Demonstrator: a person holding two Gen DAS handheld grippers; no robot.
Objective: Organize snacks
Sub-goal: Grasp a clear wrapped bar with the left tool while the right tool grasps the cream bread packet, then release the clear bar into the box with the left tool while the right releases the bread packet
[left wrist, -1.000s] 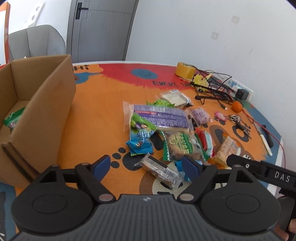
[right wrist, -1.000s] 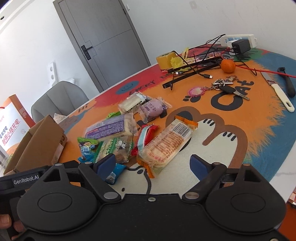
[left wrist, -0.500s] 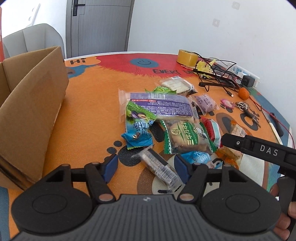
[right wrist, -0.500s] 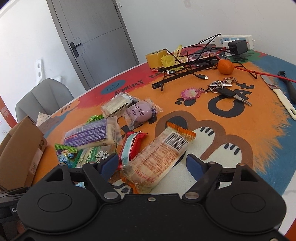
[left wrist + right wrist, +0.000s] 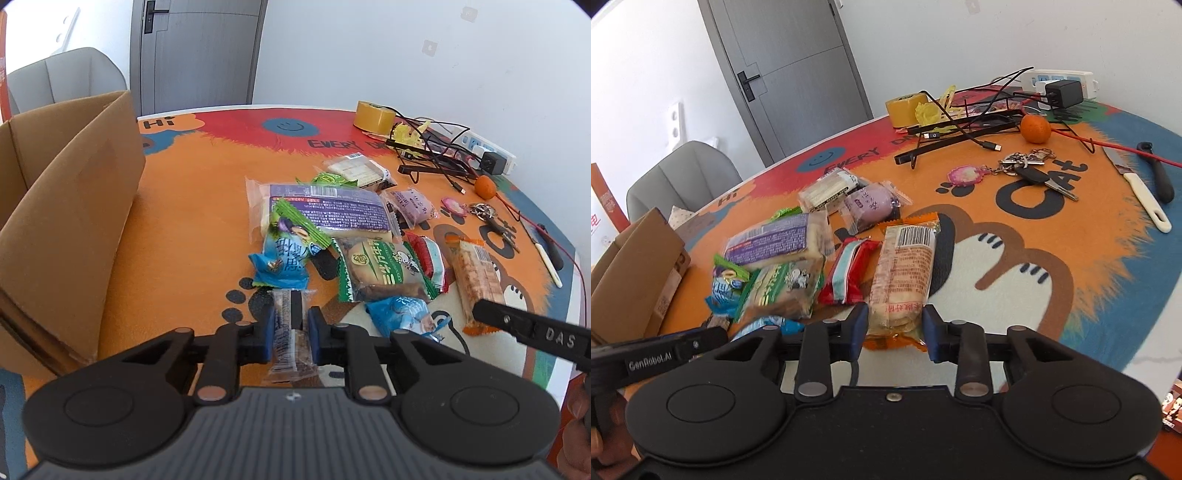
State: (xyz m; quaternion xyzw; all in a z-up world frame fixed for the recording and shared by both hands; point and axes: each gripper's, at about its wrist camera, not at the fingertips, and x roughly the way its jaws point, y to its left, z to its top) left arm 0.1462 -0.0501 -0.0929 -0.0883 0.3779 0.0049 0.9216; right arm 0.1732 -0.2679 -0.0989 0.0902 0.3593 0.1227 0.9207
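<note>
Snacks both lie lengthwise along my fingers: left gripper (image 5: 290,330) clenched on the clear-wrapped bar (image 5: 289,328), right gripper (image 5: 894,328) closing around the orange-ended cracker pack (image 5: 903,273); the cardboard box (image 5: 70,221) stands left of the bar.

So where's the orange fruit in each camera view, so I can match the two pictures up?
Left wrist view: the orange sits at the upper right, on the far side of the mat beside the black cables.
Right wrist view: the orange is at the upper right of centre, just beyond the keys.
Shared landmark: the yellow tape roll.
</note>
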